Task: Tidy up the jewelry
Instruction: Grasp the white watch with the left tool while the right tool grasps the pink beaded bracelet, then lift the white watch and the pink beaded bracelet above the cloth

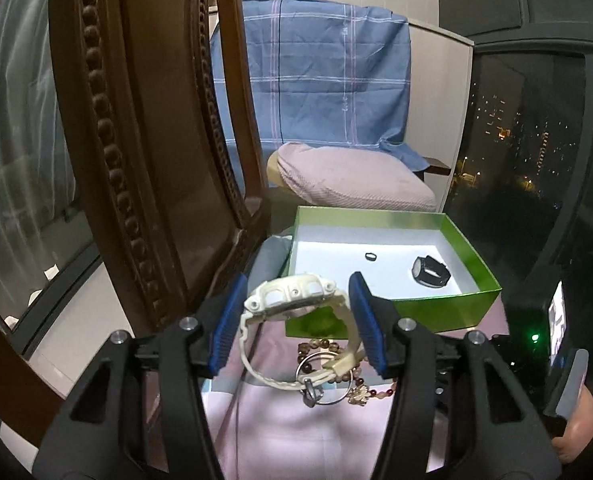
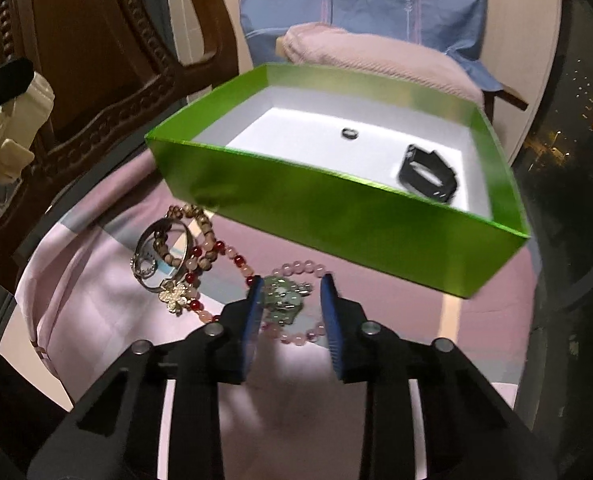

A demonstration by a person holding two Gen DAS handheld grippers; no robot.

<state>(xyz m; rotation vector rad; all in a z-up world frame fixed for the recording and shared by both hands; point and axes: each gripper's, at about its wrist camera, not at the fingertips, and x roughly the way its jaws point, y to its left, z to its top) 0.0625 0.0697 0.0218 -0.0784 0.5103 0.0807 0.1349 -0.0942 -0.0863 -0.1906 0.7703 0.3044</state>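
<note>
My left gripper point(image 1: 296, 300) is shut on a cream white watch point(image 1: 292, 294), held above the pink cloth just before the green box point(image 1: 396, 312); its strap point(image 1: 256, 360) hangs down. The watch also shows at the left edge of the right wrist view point(image 2: 16, 120). The green box point(image 2: 336, 208) holds a small dark ring point(image 2: 350, 133) and a black watch point(image 2: 428, 174). My right gripper point(image 2: 292, 308) is open, its jaws either side of a pink bead bracelet with a green charm point(image 2: 284, 300) on the cloth.
A silver bangle point(image 2: 162, 256), a brown bead bracelet point(image 2: 200, 236) and a red and pink bead strand with a gold flower point(image 2: 174, 296) lie on the pink cloth. A carved wooden chair back point(image 1: 136, 160) stands left. A pink cushion point(image 1: 348, 180) lies behind the box.
</note>
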